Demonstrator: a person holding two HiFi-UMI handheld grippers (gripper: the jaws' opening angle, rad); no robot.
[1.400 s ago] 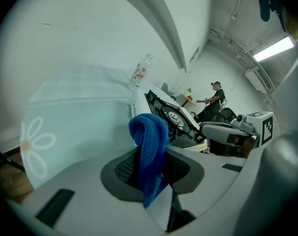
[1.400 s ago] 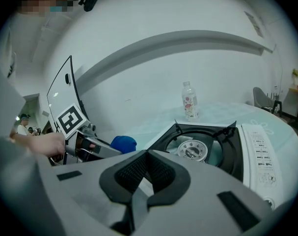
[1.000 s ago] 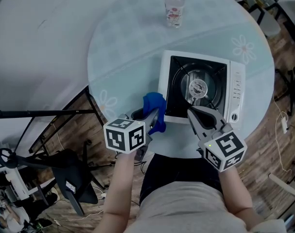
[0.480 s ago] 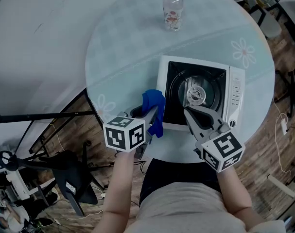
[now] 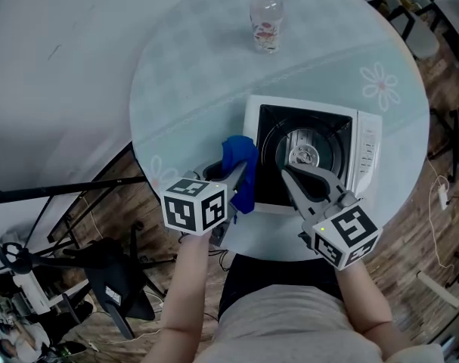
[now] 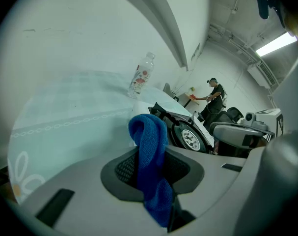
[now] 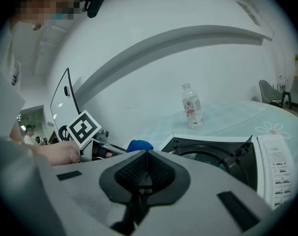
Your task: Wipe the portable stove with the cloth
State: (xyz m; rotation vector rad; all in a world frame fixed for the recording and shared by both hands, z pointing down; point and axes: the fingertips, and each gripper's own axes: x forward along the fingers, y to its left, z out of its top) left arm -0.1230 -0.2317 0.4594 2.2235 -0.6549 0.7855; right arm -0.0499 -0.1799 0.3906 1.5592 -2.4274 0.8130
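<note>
Left gripper view: the cloth is pinched in the left gripper, just beside the stove on the desk. The right gripper is closed, empty. The cloth is judged soft, light and floppy, best held by a bunched fold.

Left gripper tight on cloth; right gripper closed — empty

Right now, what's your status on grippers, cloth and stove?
Left gripper shut on blue cloth, at left edge of stove. Right gripper shut, empty, over its near side. Bottle far back, nothing blocking.
</note>
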